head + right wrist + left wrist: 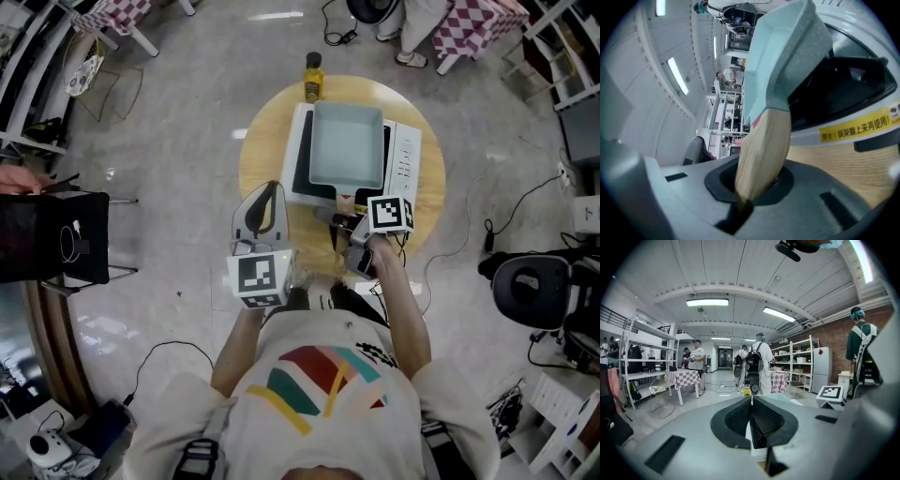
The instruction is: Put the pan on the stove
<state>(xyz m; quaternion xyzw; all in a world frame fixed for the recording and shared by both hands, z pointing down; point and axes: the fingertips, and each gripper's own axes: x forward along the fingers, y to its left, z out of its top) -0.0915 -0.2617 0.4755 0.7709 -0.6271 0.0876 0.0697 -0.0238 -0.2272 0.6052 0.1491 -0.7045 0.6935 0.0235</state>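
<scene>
Nearest us is our own white T-shirt (323, 394) with its coloured stripes, and from it both forearms reach toward the round wooden table (258, 159). On that table the pale blue-green square pan (347, 145) lies over the black cooktop of the white stove (405, 159); whether its base rests on the glass we cannot tell. Our right gripper (757, 185) has its jaws clamped on the wooden handle (764, 150) of the pan, which fills the gap between them in the right gripper view. Our left gripper (751, 403) hangs just beside the table's near-left edge, jaws pressed together with nothing between them. A yellow bottle (313, 77) stands at the table's far edge, just beyond the stove.
</scene>
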